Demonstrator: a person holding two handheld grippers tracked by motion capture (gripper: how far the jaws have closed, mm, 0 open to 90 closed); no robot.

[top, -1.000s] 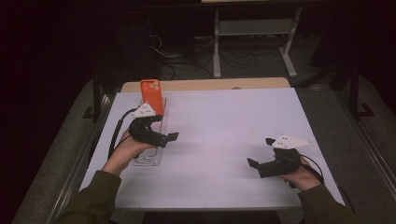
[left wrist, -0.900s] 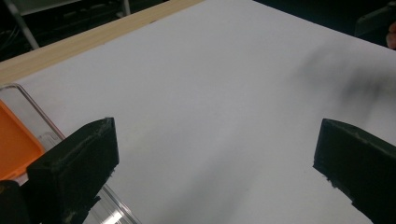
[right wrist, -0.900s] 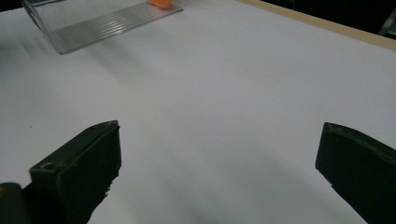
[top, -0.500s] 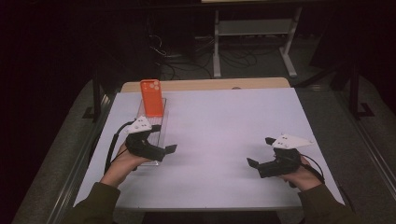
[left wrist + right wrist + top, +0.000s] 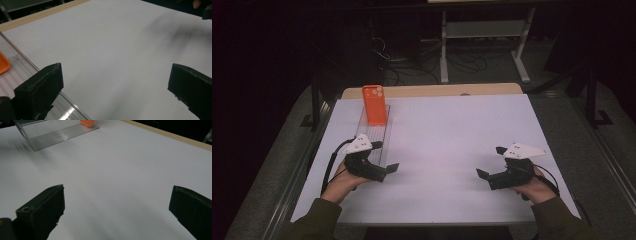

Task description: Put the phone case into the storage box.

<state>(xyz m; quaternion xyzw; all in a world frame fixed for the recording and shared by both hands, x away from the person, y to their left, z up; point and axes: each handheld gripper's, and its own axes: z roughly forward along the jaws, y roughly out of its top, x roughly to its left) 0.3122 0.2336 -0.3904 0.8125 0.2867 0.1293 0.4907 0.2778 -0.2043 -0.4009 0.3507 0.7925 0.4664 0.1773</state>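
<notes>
The left hand-held gripper (image 5: 388, 159), jaws spread and empty, has drawn back from the phone (image 5: 375, 104) on its clear stand (image 5: 382, 135) toward the bench's near-left corner. The right hand-held gripper (image 5: 493, 162) rests spread too, so the placing looks finished.

Left gripper (image 5: 388, 157) and right gripper (image 5: 490, 161) both gape, empty
</notes>
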